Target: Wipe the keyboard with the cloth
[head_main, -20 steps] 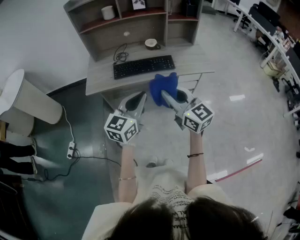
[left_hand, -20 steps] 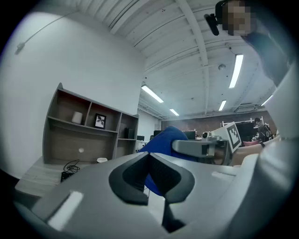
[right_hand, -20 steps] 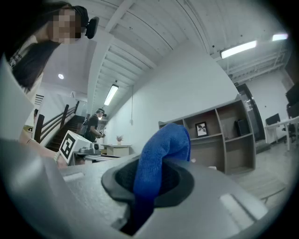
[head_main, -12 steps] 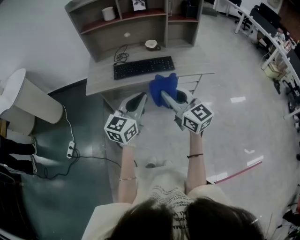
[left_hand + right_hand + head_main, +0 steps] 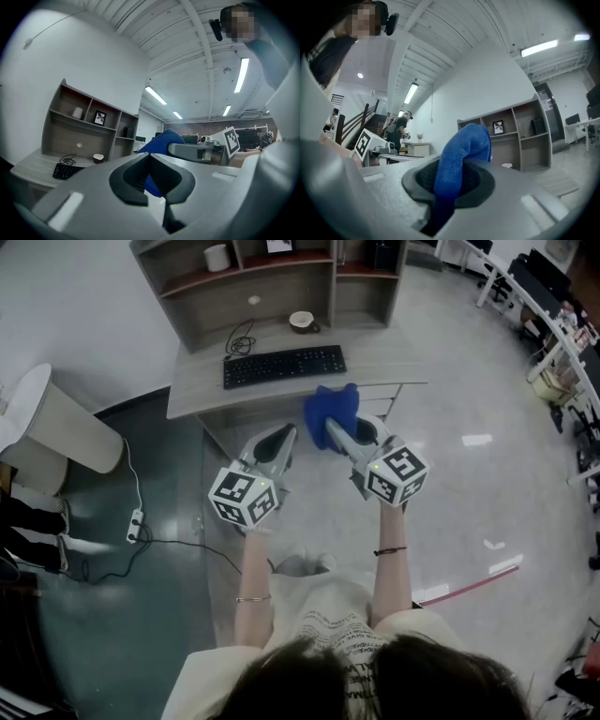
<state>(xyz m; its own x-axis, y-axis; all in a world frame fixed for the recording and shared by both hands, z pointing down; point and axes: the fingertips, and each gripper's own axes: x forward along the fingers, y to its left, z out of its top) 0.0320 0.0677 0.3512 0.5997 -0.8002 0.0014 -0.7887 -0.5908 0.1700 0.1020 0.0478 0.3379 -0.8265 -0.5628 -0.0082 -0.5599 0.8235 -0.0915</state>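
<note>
Right gripper [image 5: 343,433]: pinching a folded blue microfibre cloth [image 5: 328,409] between its pads, cloth standing up past the fingertips. Left gripper [image 5: 274,441]: pads pressed together at the tips, nothing between. Both held side by side and apart, short of the front edge of the grey wood-grain desk [image 5: 384,360], above glossy pale floor [image 5: 469,474]. Flat black keyboard [image 5: 284,366]: on the desktop, parallel to the front edge and near it, apart from the cloth. Bare desktop to the keyboard's right. Coiled black cable [image 5: 242,341] and small white bowl [image 5: 301,322] behind it, before the shelf unit [image 5: 272,287]. Open floor to the right.
</note>
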